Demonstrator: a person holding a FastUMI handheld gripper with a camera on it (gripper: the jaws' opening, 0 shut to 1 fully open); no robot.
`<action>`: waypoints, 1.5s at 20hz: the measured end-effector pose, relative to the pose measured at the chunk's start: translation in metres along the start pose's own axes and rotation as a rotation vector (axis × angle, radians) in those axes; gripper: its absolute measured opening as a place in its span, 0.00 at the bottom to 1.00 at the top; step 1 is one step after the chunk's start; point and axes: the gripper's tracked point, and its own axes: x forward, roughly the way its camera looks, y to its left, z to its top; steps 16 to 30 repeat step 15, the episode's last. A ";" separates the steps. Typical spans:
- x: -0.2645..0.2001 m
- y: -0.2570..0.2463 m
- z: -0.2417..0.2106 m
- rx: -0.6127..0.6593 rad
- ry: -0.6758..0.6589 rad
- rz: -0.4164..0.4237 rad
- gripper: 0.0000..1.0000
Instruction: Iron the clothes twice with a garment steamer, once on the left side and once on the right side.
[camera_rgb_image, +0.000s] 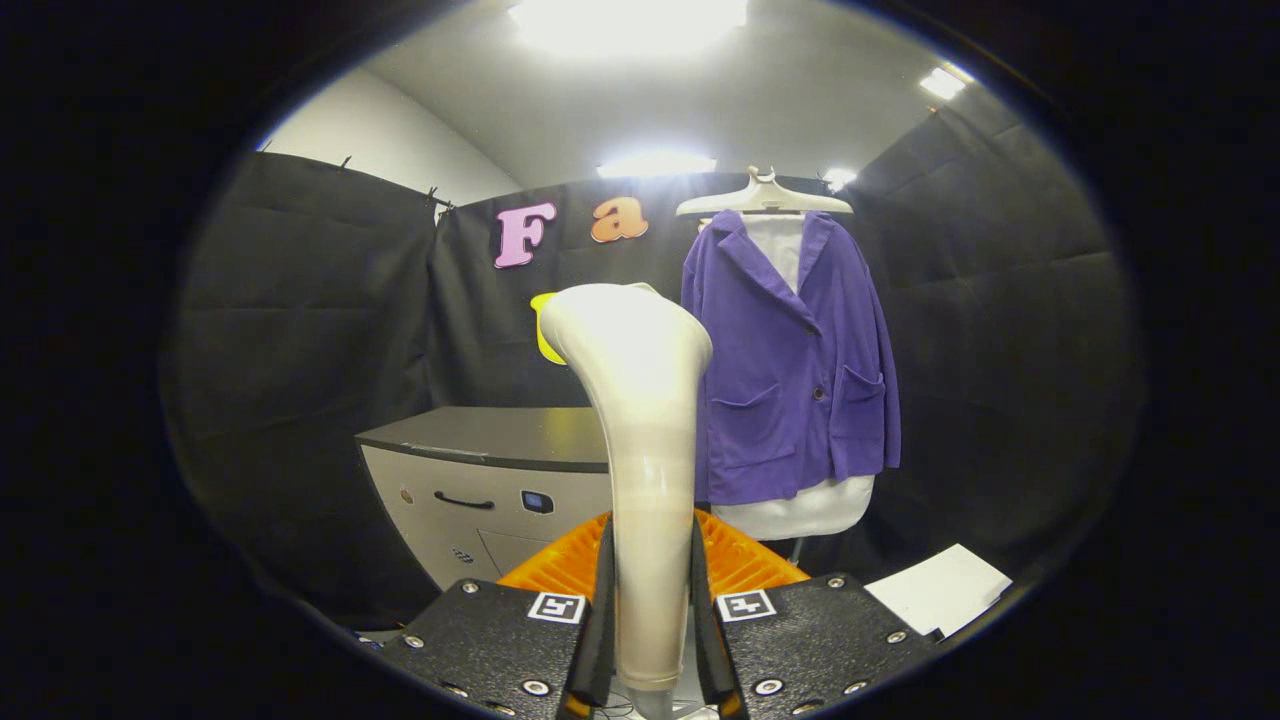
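Gripper view: the claw (650, 640) is clamped on the garment steamer (640, 450) handle, its head upright just ahead of the fingers. Beyond it a purple jacket (790, 370) hangs on a hanger (765, 198), well apart. Risk: the smooth handle may twist or slip when pressed against cloth. No brand or label is legible.

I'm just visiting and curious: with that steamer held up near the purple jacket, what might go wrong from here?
The steamer is tall and the gripper clamps only its lower handle, so it might tilt or slip. The purple jacket hangs loosely on a hanger; a push could swing it.
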 end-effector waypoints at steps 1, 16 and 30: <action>-0.001 0.000 -0.001 0.002 0.003 0.002 0.33; 0.006 0.001 -0.013 0.014 0.029 0.002 0.33; 0.006 0.001 -0.013 0.014 0.029 0.002 0.33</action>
